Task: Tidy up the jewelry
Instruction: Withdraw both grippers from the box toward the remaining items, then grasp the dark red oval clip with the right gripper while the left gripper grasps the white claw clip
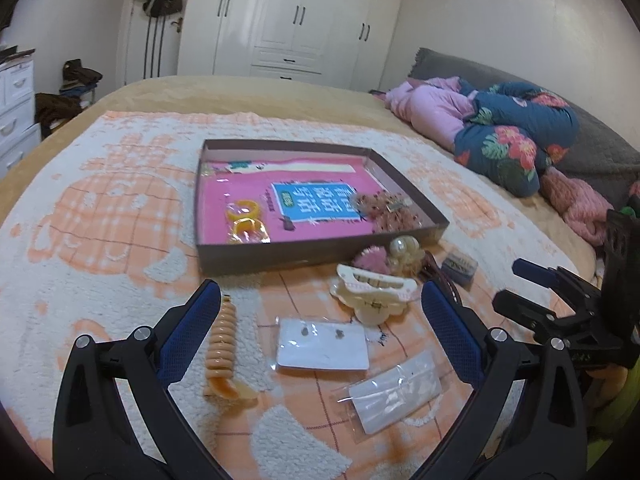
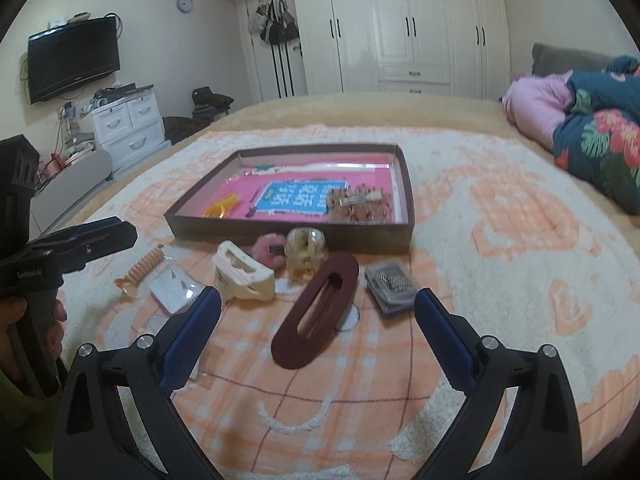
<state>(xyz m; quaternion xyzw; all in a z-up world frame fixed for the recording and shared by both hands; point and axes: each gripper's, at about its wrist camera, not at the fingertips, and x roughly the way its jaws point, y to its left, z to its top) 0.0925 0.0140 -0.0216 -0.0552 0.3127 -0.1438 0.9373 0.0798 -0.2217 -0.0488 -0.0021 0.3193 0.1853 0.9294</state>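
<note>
Both the left gripper (image 1: 320, 320) and the right gripper (image 2: 318, 320) are hovering wide open and empty; the maroon clip (image 2: 316, 312), lying just before the tray (image 2: 288, 236), risks slipping on the fluffy blanket (image 2: 500, 280).

A shallow brown box (image 2: 288, 236) on the bed holds yellow rings (image 1: 244, 220) and pink beads (image 2: 360, 204). In front of it lie a maroon oval clip (image 2: 316, 312), a cream claw clip (image 1: 372, 292), an orange spiral tie (image 1: 222, 344) and carded earrings (image 1: 322, 344).

White wardrobe (image 2: 404, 28) along back wall, wall-mounted TV (image 2: 74, 58), white drawer unit (image 2: 130, 124), bed (image 1: 248, 92)
</note>
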